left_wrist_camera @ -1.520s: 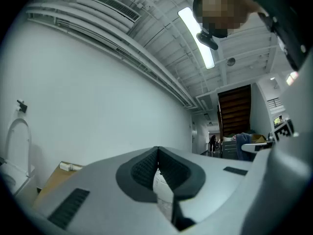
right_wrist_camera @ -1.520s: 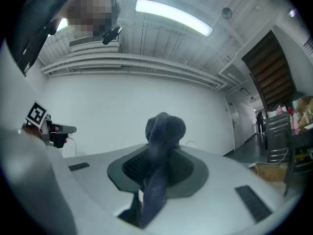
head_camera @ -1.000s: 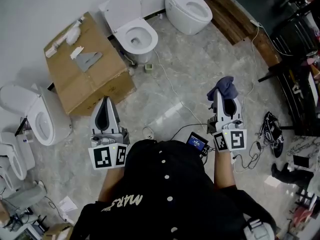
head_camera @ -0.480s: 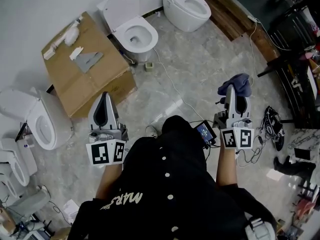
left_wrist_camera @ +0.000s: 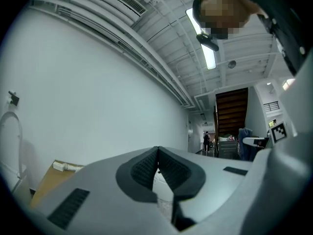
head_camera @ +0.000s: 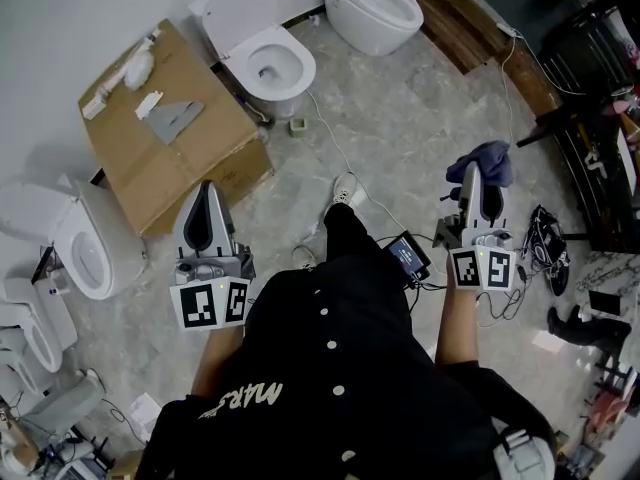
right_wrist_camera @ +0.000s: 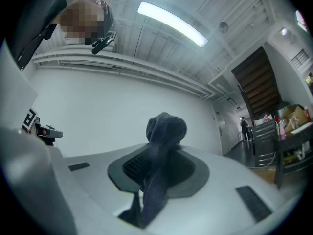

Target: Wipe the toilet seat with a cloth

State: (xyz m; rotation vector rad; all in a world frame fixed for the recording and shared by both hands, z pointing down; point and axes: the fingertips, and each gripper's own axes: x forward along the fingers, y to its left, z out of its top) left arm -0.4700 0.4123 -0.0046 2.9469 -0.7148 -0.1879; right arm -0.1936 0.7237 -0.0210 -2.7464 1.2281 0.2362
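While the right tool (right_wrist_camera: 157, 156) clamps cloth (right_wrist_camera: 166, 125), the toilet (head_camera: 301, 60) stands open.

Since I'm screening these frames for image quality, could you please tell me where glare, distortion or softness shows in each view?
Head view: evenly lit and sharp, with the edges only mildly bent. Left gripper view: strong fisheye with dark corners, and the light strip is blown out. Right gripper view: the same fisheye; the ceiling lamp spreads a haze, and the cloth, close to the lens, looks slightly soft.
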